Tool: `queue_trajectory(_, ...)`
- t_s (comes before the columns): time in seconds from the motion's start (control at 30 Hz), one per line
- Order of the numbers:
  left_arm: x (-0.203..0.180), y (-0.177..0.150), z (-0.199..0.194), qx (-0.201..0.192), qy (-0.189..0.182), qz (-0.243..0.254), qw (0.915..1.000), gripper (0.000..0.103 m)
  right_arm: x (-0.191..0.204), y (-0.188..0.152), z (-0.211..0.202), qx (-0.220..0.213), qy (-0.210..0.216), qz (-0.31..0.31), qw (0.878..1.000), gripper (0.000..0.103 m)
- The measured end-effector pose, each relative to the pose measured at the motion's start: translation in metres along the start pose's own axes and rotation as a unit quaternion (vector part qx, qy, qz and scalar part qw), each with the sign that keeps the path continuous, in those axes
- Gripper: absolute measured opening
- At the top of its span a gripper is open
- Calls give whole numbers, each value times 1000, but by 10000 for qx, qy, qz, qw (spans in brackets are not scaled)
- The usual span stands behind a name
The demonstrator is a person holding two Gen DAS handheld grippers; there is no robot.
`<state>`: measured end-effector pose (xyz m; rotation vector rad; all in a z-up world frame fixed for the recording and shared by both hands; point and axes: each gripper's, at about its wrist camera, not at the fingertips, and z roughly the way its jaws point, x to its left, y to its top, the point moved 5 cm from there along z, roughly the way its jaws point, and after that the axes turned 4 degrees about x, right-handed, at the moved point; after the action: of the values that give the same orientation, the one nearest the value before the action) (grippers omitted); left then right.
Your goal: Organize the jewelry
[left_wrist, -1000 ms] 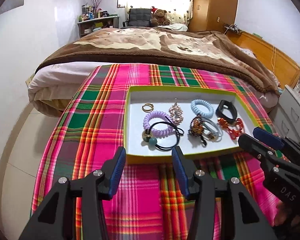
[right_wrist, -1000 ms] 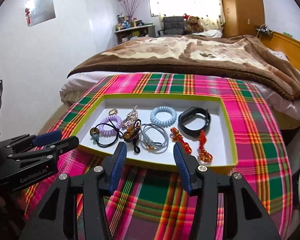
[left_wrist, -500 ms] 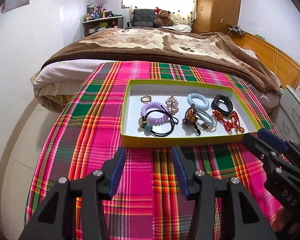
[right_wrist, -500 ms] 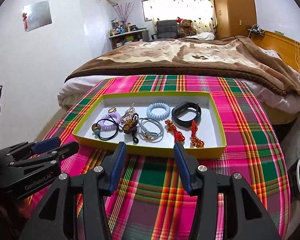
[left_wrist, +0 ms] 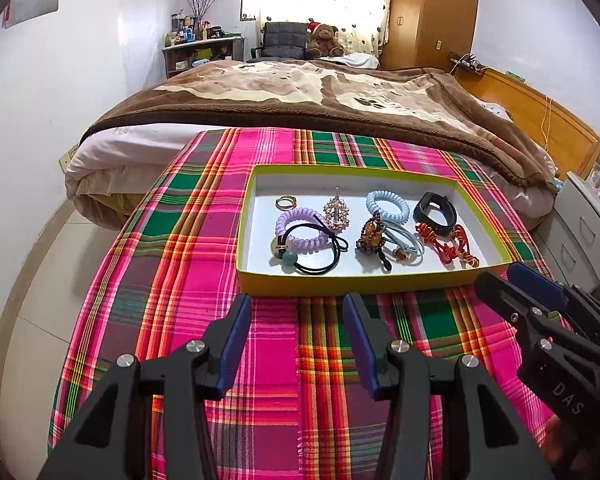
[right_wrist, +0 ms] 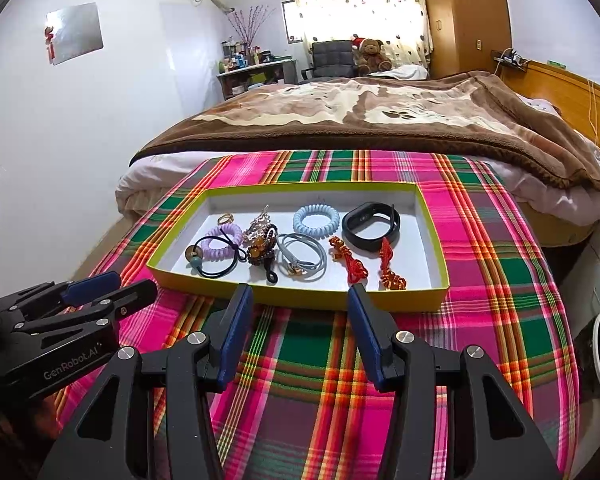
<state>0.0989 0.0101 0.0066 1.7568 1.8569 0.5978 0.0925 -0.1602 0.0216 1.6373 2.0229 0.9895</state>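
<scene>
Jewelry point(left_wrist: 374, 232) lies sorted across the tray point(left_wrist: 360, 278) on the plaid cloth point(left_wrist: 180, 248), farther from my tongs than a second ago: both left tongs point(left_wrist: 296, 340) and right tongs point(right_wrist: 298, 332) gape empty, backed off, so organizing looks finished.

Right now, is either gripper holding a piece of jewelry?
No: the left gripper and right gripper are both open and empty, short of the tray.

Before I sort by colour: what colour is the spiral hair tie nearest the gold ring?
Lilac purple spiral hair tie, clearest in the left wrist view.
</scene>
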Motion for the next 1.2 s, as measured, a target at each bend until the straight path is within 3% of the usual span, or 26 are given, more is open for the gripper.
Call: queue_trajectory(1.2,-3,-4,-2,34,-88,5,10000,50,0,-2,-2,7,-13,27,10000,50)
